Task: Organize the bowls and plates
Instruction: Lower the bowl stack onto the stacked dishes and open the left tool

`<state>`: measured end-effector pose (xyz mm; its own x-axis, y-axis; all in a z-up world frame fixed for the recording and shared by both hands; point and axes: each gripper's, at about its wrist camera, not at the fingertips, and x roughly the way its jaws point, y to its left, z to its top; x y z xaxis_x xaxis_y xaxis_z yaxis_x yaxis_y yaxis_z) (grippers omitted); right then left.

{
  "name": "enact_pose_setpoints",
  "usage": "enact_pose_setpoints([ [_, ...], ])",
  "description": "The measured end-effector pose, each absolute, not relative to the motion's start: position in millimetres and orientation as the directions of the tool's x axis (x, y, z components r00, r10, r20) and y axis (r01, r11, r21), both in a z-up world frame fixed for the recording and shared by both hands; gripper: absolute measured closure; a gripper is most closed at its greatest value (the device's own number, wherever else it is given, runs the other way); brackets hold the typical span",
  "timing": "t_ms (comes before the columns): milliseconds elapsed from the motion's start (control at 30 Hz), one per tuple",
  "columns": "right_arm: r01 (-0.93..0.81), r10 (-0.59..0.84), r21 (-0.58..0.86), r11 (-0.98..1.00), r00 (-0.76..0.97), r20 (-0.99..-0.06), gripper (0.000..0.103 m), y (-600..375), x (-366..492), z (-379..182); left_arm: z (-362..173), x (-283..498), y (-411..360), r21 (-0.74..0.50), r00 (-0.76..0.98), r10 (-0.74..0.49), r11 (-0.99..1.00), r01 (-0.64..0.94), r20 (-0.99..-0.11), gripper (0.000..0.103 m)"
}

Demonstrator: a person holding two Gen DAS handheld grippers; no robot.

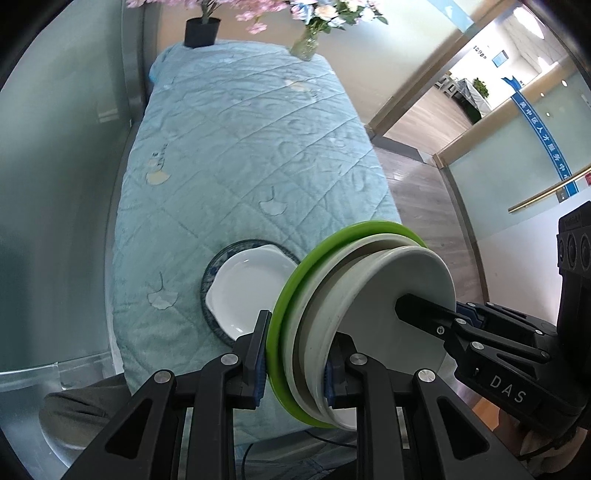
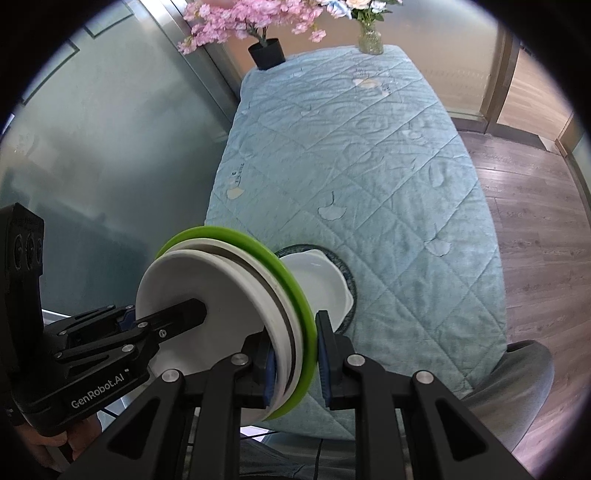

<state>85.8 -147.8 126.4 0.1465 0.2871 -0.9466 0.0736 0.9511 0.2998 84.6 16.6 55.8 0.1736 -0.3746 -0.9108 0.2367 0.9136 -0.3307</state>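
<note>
Both my left gripper (image 1: 295, 354) and right gripper (image 2: 295, 360) clamp the edge-on stack of green-rimmed and white plates (image 1: 354, 317) at lower centre (any slackening likely spills it).

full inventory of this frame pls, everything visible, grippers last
plate stack: three, one green plus two white, held on edge above the table's near end
white dish: one, on the blue-rimmed plate
blue-rimmed plate: one, on the quilt, near end
quilt: one, pale blue, covers the table
black pot: one, pink blossoms, far end
glass vase: one, clear, flowers, far end
chair: one, grey, beside the table
left gripper: black, fingers clamp the stack's edge
right gripper: black, fingers clamp the opposite edge
</note>
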Motion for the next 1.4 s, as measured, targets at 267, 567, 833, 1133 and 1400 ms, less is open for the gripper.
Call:
enact_pose_setpoints([
  [267,0.094,0.284,0.290,0.952,0.077,-0.956,0.085,-128.1,93.1,88.7,7.3,100.6,32.8,-0.356,0.107,-0.382,0.912,0.203,-0.918,0.083],
  [567,0.120,0.266,0.262,0.957,-0.014,-0.964,0.085,-124.5,107.3,32.6,-59.6,123.4,29.0,-0.379,0.028,-0.389,0.910,0.167,-0.921,0.083],
  [833,0.145,0.270,0.258,0.955,-0.067,-0.961,0.084,-126.2,121.1,-12.1,-107.3,146.6,25.7,-0.380,-0.025,-0.381,0.914,0.142,-0.924,0.083],
  [1133,0.160,0.254,0.237,0.958,-0.100,-0.962,0.083,-125.0,133.7,-47.6,-144.4,160.2,24.7,-0.385,-0.050,-0.381,0.915,0.125,-0.923,0.083],
  [1400,0.181,0.254,0.230,0.956,-0.128,-0.959,0.083,-126.4,134.0,-64.3,-157.7,161.2,18.3,-0.372,-0.078,-0.364,0.920,0.128,-0.928,0.083],
])
